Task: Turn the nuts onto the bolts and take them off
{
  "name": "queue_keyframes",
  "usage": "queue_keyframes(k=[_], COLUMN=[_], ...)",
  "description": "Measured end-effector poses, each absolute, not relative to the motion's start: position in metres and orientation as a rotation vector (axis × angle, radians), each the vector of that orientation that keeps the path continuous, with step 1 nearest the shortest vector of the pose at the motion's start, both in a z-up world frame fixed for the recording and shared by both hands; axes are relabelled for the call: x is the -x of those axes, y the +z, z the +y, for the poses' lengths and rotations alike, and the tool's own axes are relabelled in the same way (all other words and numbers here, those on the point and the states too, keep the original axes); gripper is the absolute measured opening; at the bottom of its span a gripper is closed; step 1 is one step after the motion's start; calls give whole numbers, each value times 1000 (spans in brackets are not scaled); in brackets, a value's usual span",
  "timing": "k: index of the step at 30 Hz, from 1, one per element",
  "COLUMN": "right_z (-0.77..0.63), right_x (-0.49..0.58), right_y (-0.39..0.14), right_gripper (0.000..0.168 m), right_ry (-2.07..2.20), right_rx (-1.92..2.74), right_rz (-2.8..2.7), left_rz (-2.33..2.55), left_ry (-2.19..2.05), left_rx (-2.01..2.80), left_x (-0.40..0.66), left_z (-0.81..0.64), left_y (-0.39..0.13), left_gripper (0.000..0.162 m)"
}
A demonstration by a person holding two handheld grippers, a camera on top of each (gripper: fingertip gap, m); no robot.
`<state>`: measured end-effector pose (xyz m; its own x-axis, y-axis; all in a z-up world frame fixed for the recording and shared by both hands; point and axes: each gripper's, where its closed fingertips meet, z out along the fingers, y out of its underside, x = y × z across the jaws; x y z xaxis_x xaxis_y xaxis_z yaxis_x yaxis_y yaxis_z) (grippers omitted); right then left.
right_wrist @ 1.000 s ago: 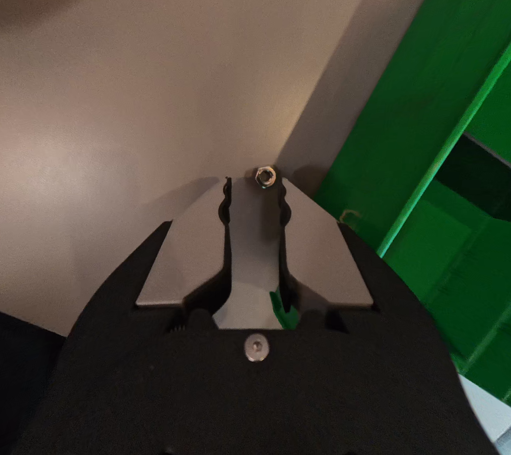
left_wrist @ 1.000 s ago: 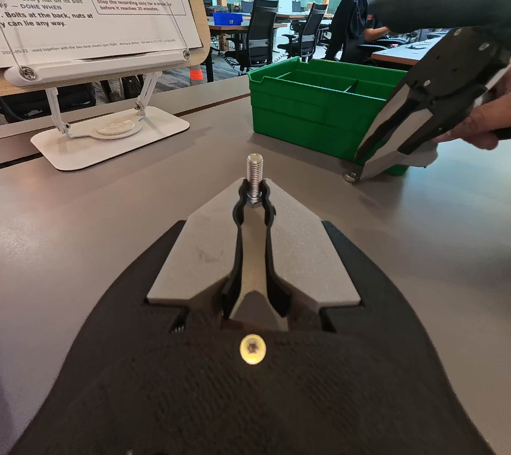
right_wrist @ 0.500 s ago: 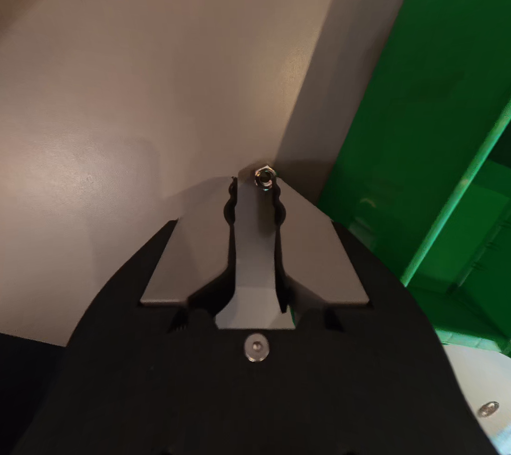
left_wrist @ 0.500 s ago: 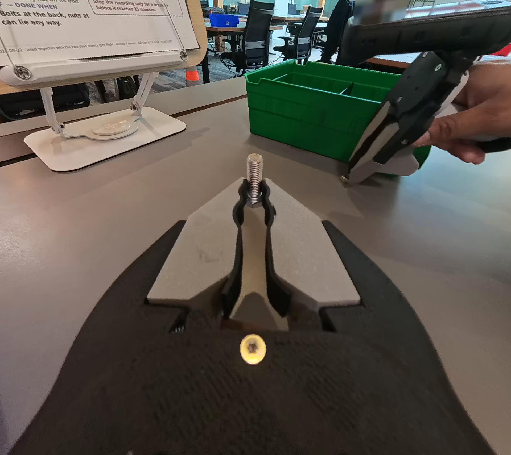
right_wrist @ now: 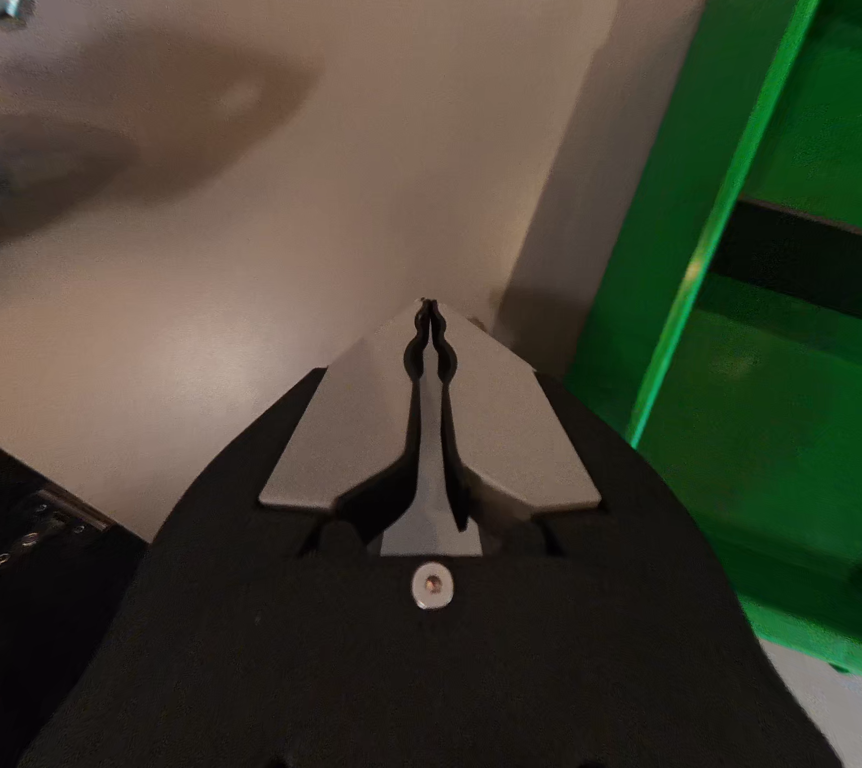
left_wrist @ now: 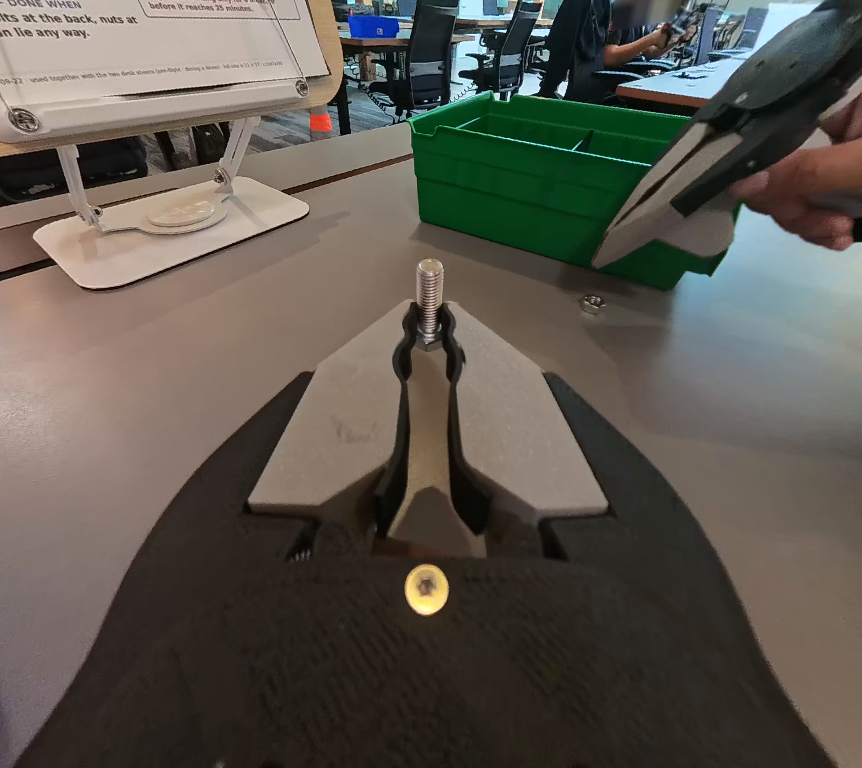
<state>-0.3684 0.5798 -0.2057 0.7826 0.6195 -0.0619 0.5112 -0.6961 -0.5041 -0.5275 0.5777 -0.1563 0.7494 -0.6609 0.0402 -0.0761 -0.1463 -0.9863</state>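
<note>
My left gripper [left_wrist: 429, 328] is shut on the hex head of a silver bolt [left_wrist: 429, 286] and holds it upright, thread up, just above the grey table. A small silver nut [left_wrist: 591, 305] lies loose on the table to the right of it. My right gripper [right_wrist: 428, 303] is shut with nothing between its fingers. In the left wrist view it [left_wrist: 601, 258] hangs tilted a little above the nut, in front of the green bin [left_wrist: 513, 195]. The nut does not show clearly in the right wrist view.
The green bin [right_wrist: 746, 232] with inner dividers stands close to the right of my right gripper. A white document stand [left_wrist: 177, 228] with a printed sheet is at the back left. Office chairs, desks and a seated person are beyond the table.
My right gripper's fingers closed from open around the nut to fully shut, and it lifted off the table. The nut stayed on the table. My left gripper kept still with the bolt.
</note>
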Motion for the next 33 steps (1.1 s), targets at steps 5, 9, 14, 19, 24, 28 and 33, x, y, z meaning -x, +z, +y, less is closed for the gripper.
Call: queue_keyframes(k=[5, 9, 14, 19, 24, 28, 33], right_z=[576, 573, 574, 574, 576, 581, 579], right_x=[364, 360, 358, 356, 354, 366, 382], right_y=[-207, -228, -241, -249, -249, -221, -123], right_gripper=[0, 12, 16, 11, 2, 2, 2], right_ry=[307, 228, 136, 142, 95, 174, 501], right_rx=[2517, 2589, 2626, 2664, 2649, 2514, 2194], right_rz=[-867, -902, -903, -894, -931, -873, -761], left_rz=[610, 601, 602, 605, 601, 598, 603], left_ry=[-554, -556, -559, -565, -570, -572, -569], left_rx=[1668, 1669, 1670, 1665, 1662, 1661, 1664], left_x=[526, 528, 527, 526, 527, 527, 527], left_z=[578, 578, 578, 577, 577, 577, 577], left_y=[-159, -159, -159, -158, -156, -156, -157], left_gripper=[7, 6, 7, 6, 6, 7, 7])
